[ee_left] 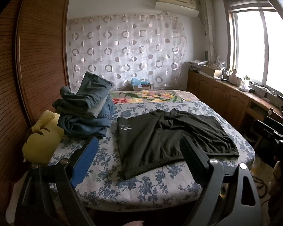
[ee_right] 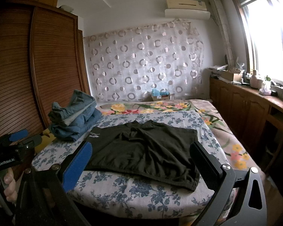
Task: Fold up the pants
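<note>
Black pants (ee_left: 171, 141) flat on bed (ee_left: 122, 188), both grippers hovering near.
Left gripper (ee_left: 139, 160) and right gripper (ee_right: 141, 162) fingers wide, empty; jeans (ee_left: 84, 111) piled far left.

Black-framed left gripper (ee_left: 139, 146) and right gripper (ee_right: 141, 152), each with one blue pad, one black pad, silver screws.

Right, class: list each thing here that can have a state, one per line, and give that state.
black shorts: spread flat on the bed, unfolded, rumpled in the middle.
jeans pile: heaped loosely, unfolded.
yellow plush toy: lying at the bed's edge beside the jeans.
left claw: open, empty.
right claw: open, empty.
wardrobe doors: shut.
</note>
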{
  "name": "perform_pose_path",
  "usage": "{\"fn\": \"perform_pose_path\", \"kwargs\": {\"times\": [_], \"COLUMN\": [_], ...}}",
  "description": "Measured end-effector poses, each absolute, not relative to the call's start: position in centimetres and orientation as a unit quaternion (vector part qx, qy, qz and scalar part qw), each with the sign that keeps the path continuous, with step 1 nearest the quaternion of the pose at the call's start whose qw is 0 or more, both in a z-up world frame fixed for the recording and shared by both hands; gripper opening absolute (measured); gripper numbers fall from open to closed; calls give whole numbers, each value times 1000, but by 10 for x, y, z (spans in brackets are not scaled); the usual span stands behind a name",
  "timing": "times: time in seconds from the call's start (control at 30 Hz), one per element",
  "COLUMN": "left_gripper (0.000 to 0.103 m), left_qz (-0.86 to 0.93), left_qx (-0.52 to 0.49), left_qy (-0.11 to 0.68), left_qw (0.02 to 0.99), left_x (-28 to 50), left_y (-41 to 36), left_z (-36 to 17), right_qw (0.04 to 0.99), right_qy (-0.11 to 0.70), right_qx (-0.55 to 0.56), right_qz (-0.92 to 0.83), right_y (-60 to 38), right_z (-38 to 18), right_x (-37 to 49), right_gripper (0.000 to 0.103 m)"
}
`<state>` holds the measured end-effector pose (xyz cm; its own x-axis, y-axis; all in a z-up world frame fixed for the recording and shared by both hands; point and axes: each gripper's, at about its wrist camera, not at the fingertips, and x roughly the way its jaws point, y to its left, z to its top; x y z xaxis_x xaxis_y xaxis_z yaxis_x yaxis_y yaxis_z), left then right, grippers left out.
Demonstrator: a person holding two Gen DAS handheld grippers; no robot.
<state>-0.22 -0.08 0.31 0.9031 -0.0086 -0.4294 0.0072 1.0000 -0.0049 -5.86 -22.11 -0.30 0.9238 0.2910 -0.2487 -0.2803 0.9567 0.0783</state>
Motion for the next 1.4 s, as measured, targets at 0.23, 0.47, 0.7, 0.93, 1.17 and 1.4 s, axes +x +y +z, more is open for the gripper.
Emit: {"fn": "perform_pose_path", "kwargs": {"times": [0.23,0.47,0.7,0.93,1.17,1.4], "left_gripper": [89,89,89,89,89,89], "left_qz": [-5,-4,-4,-5,-4,-7], "left_qx": [-3,-4,-3,-4,-4,-2], "left_qy": [219,218,216,215,214,208], "left_qw": [976,976,976,977,977,978], "left_x": [-3,-3,-8,-9,-8,-13], "left_y": [-1,-1,-3,-3,-6,-10], "left_z": [3,3,12,17,26,40], "right_qw": [981,981,981,981,981,981], "right_qy": [129,127,126,125,124,124], "right_qx": [21,19,20,19,20,20], "right_qz": [146,147,149,148,148,148], "right_y": [-222,-222,-222,-223,-222,-222], "right_z": [-1,0,1,0,0,1], "right_x": [-59,-59,-60,-60,-59,-59], "right_gripper": [103,103,103,103,103,103]}}
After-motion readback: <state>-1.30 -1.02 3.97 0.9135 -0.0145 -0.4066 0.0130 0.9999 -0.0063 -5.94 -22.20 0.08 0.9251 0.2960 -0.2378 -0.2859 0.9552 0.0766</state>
